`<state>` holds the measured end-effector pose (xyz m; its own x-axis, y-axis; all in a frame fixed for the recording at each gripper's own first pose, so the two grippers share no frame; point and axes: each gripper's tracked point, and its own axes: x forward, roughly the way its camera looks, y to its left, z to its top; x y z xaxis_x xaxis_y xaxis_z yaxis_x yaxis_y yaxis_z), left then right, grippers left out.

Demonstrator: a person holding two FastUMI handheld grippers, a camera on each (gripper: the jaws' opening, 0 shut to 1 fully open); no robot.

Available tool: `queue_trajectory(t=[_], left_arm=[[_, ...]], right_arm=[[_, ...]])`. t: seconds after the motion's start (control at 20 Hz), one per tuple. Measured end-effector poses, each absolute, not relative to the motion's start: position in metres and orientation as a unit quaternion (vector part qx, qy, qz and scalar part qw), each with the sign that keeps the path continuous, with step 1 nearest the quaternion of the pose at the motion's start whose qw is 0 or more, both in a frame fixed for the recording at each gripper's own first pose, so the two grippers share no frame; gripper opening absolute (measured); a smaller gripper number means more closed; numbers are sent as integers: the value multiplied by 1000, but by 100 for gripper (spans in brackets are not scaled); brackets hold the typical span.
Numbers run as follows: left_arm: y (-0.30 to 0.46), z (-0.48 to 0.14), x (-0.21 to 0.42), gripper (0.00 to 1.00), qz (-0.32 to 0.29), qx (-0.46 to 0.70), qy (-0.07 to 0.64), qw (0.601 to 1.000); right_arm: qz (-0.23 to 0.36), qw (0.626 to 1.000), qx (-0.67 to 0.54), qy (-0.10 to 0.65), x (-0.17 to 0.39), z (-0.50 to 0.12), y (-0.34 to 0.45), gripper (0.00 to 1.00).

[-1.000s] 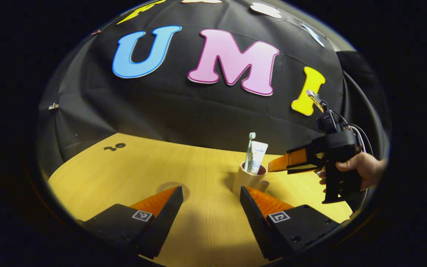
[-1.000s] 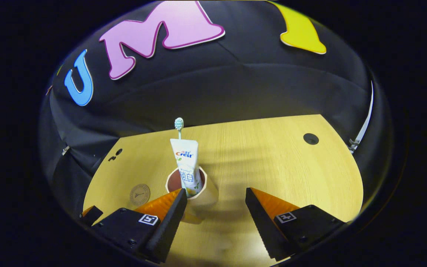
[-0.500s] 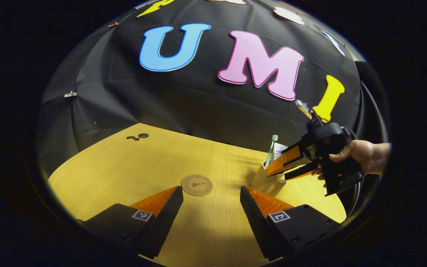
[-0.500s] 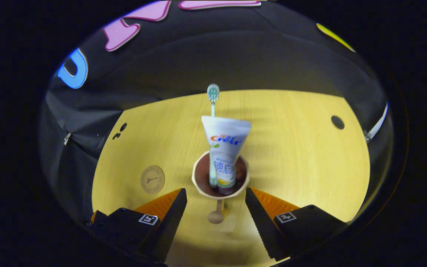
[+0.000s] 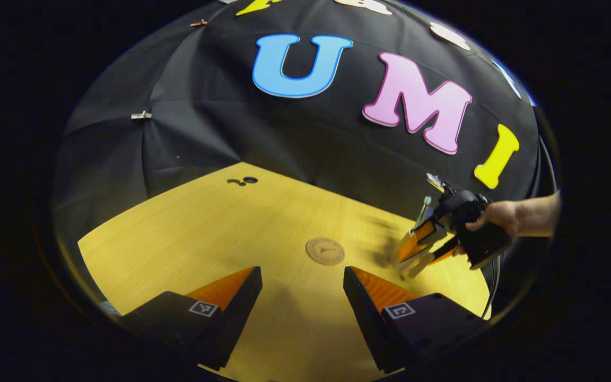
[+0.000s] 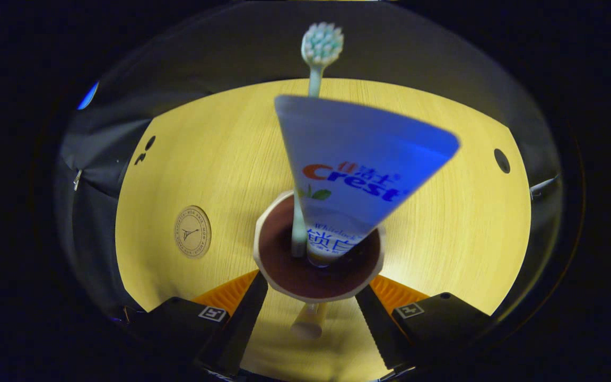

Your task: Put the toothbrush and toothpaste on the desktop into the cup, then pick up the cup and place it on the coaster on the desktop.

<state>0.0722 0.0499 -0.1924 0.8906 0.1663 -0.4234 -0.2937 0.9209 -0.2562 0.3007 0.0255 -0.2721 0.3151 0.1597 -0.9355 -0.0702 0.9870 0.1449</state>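
The right gripper (image 6: pixel 311 297) straddles the cup (image 6: pixel 319 289), jaws either side of its rim; firm contact cannot be told. The toothbrush (image 6: pixel 313 79) and toothpaste (image 6: pixel 358 170) stand inside. The coaster (image 6: pixel 192 232) lies at 9 o'clock. Risk: a loose grip lets the top-heavy cup tip or slip. The left gripper (image 5: pixel 303 278) hangs spread, idle.

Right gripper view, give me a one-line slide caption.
Hand-held gripper straddles the cup holding toothbrush and toothpaste; coaster waits nearby.
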Motion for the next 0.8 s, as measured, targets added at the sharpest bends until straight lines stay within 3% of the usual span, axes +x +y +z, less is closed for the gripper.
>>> queue_trajectory(t=[0.45, 0.6, 0.7, 0.75, 0.8], left_arm=[[60, -199, 47, 98, 129, -157, 217, 955], [49, -200, 43, 96, 116, -162, 224, 954], [46, -203, 37, 97, 114, -163, 229, 953], [46, -203, 35, 96, 114, -163, 231, 952], [46, -203, 34, 96, 115, -165, 231, 952]], right_arm=[[59, 803, 20, 592, 303, -286, 21, 94], [58, 801, 15, 595, 302, -288, 20, 67], [59, 796, 19, 602, 299, -290, 24, 65], [58, 794, 23, 605, 297, -289, 26, 50], [57, 793, 20, 606, 297, -289, 26, 46]])
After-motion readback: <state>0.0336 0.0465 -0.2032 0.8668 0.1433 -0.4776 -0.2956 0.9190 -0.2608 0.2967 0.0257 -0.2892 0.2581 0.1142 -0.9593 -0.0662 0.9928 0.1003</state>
